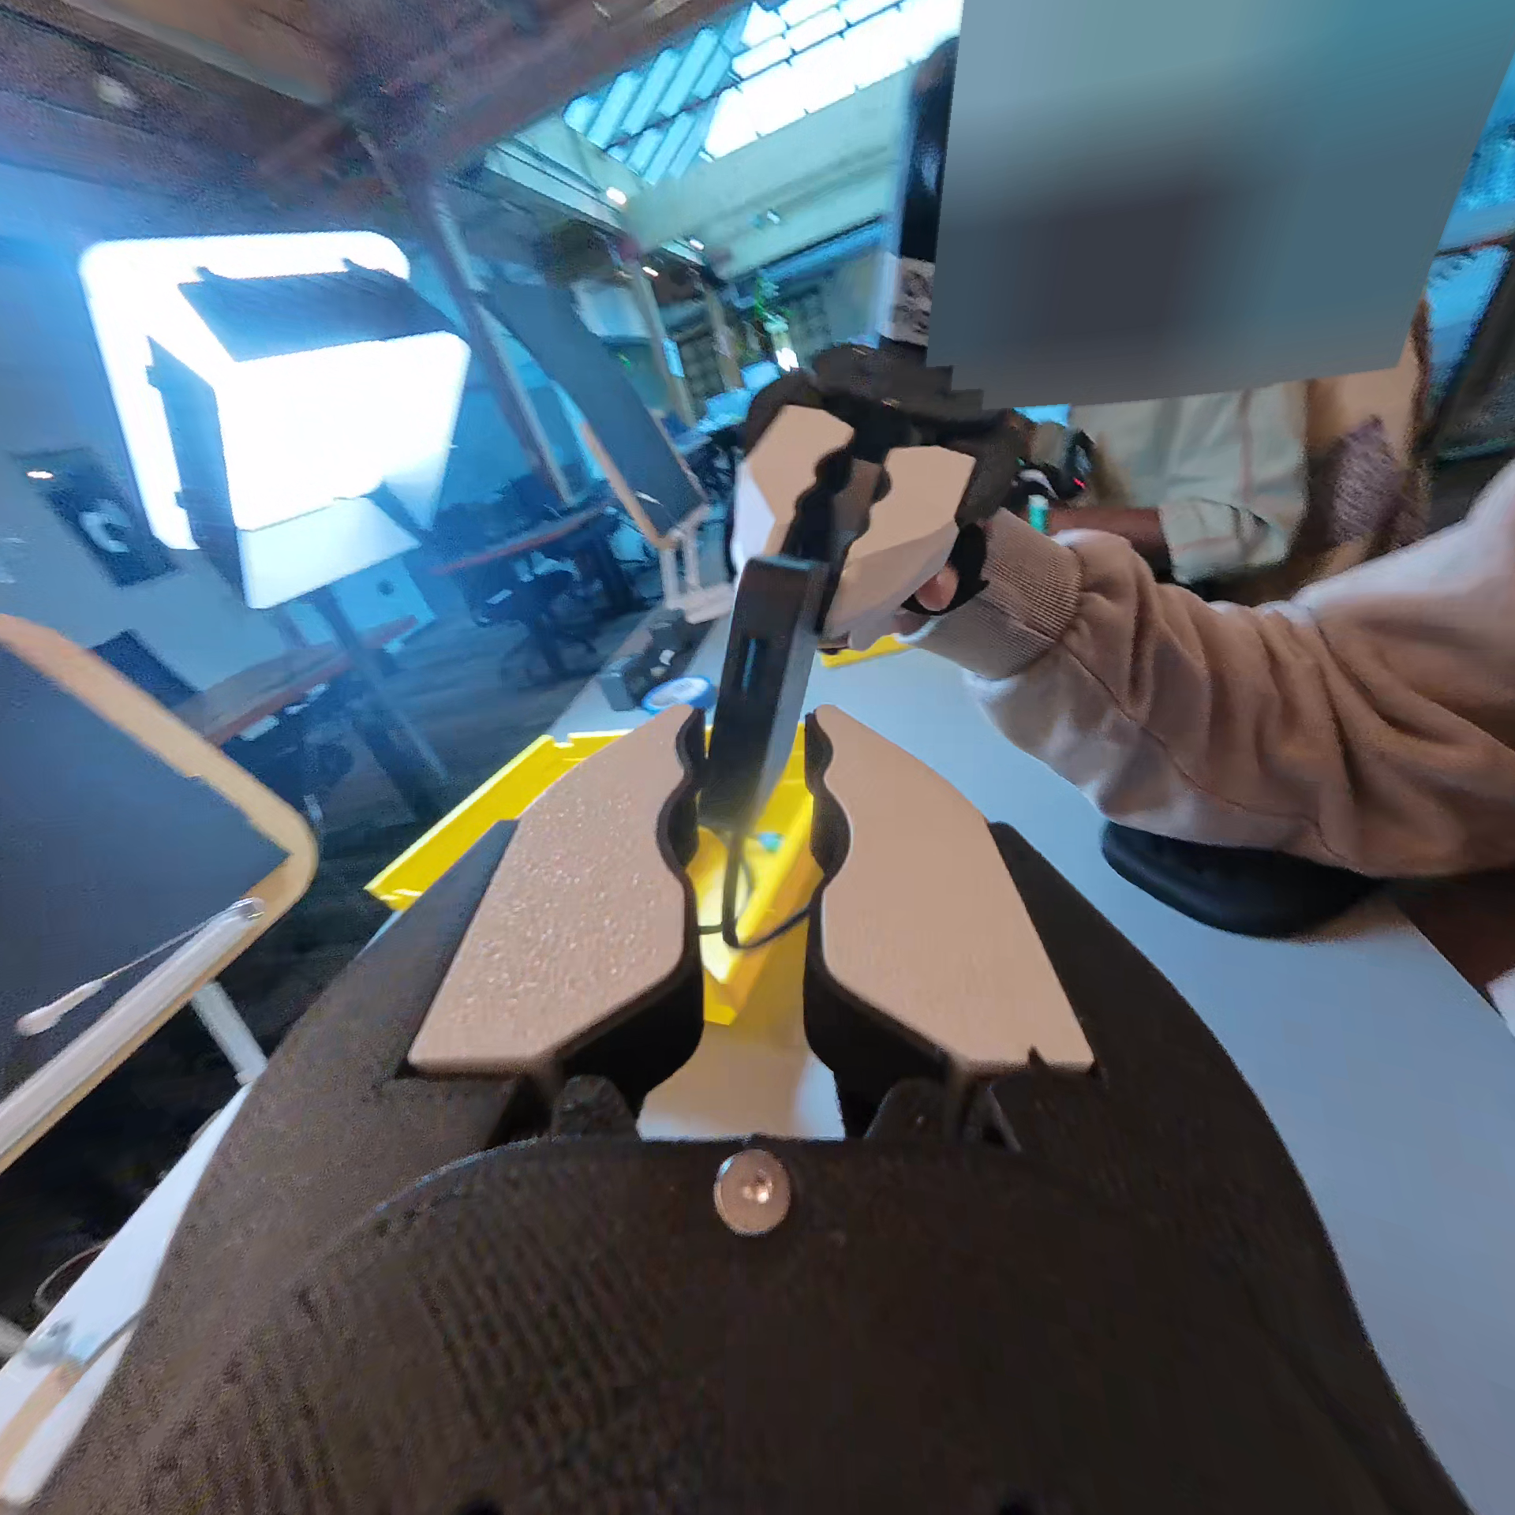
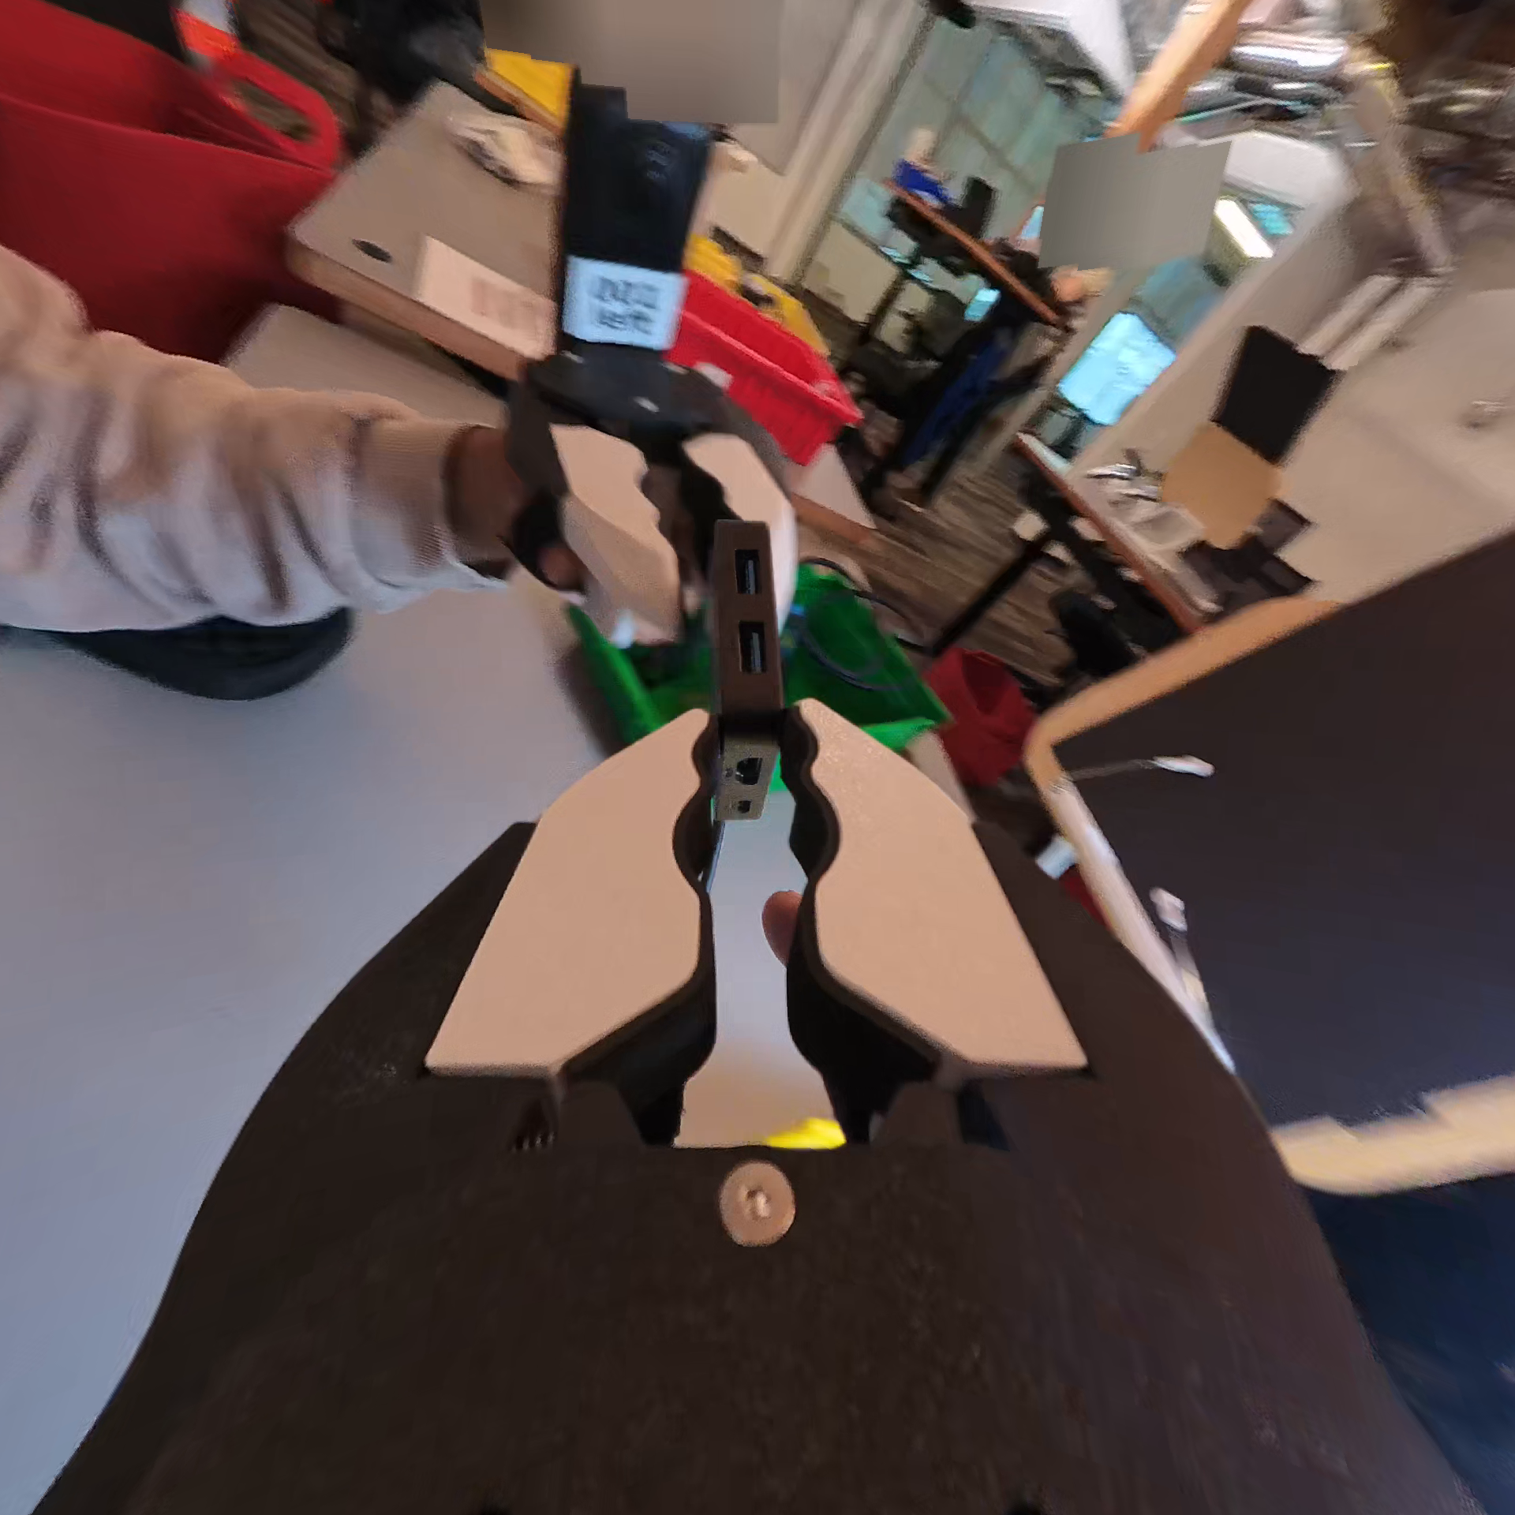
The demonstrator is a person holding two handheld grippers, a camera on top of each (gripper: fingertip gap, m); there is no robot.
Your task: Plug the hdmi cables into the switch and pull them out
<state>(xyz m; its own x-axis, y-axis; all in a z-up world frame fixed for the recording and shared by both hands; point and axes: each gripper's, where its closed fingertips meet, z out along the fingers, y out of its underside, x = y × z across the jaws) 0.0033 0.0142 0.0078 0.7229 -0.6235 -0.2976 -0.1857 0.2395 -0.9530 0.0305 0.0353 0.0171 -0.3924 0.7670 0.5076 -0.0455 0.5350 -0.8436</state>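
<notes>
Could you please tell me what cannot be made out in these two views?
1. Left wrist view: yellow bin contents, mostly covered by the left gripper and the switch.
2. Right wrist view: green bin contents, blurred, partly behind the switch.
3. Either view: HDMI cables, none identifiable.

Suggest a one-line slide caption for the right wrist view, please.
Both grippers hold the black switch in mid-air over the grey table, the right gripper at its near end, the left gripper at its far end.
</notes>
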